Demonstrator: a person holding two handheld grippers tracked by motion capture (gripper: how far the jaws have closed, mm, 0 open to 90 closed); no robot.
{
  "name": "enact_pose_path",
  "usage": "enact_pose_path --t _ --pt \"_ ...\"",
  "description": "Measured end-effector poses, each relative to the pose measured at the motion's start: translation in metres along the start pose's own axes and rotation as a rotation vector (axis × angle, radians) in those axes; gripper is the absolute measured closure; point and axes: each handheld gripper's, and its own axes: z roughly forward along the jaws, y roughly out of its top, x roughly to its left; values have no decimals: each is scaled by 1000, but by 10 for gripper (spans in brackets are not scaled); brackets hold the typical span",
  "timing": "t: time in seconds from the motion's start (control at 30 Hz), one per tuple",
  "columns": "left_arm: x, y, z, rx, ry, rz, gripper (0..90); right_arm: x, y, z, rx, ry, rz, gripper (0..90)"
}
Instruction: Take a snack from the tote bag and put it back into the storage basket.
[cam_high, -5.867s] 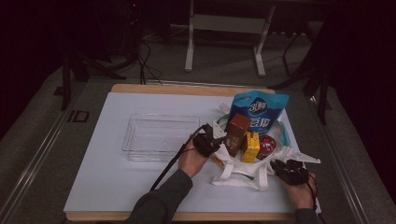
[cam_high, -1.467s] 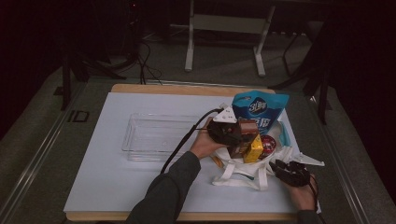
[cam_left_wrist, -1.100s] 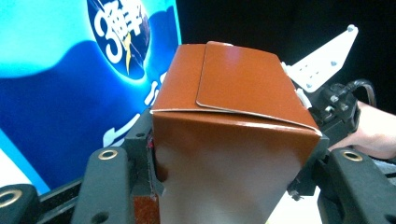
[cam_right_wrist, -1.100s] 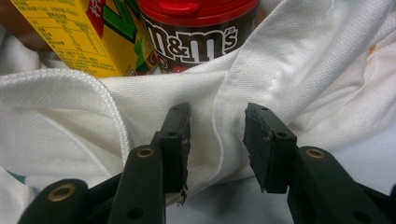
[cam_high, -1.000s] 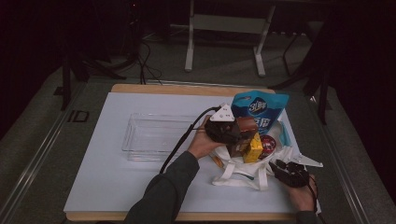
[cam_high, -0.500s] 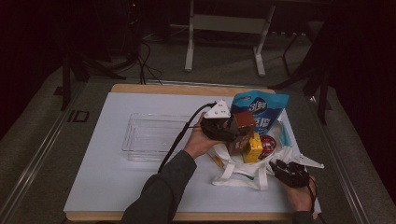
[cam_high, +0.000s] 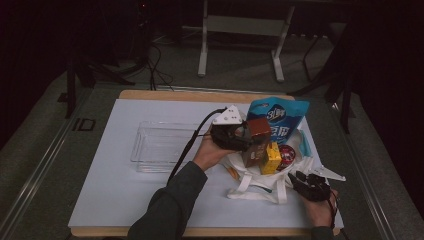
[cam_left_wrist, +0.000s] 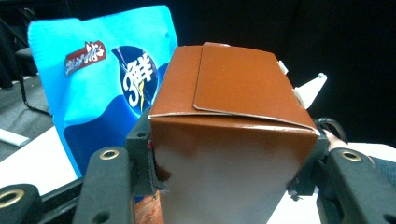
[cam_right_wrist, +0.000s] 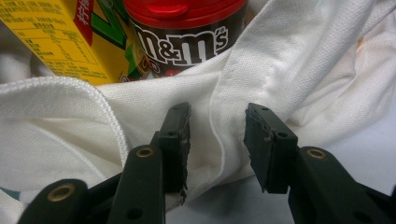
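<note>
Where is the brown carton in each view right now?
High view: the brown carton sits right of centre, clamped in the left tongs, above the white bag.
Left gripper view: carton centre, between the jaws.
Right gripper view: not in it.
Shared landmark: blue pouch behind it.

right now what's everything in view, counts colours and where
box: 1, brown, clamped in left gripper above the bag
pouch: 1, blue, upright behind the bag
carton: 1, yellow, in the bag
candy tub: 1, brown with red lid, in the bag beside the carton
bag: 1, white cloth, right side of table
tray: 1, clear, table centre
table: 1, white top
left gripper: black, shut on box
right gripper: black, jaws open around a bag fold
</note>
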Motion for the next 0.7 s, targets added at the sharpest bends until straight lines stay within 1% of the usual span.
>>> enact_pose_path --t 0.2,0.23,0.4,0.5,0.7 --pt "0 4 -7 -3 -2 1 428 -1 0 0 -2 4 7 602" --pt "1 5 -10 -6 -1 0 428 -1 0 0 -2 5 12 602" --pt "1 8 -18 -4 8 6 428 -1 0 0 -2 6 17 601" --pt "2 9 -22 -17 1 -2 428 -1 -1 0 -3 6 17 601" --pt "7 11 -31 -20 -6 -14 428 -1 -1 0 -8 8 12 601"
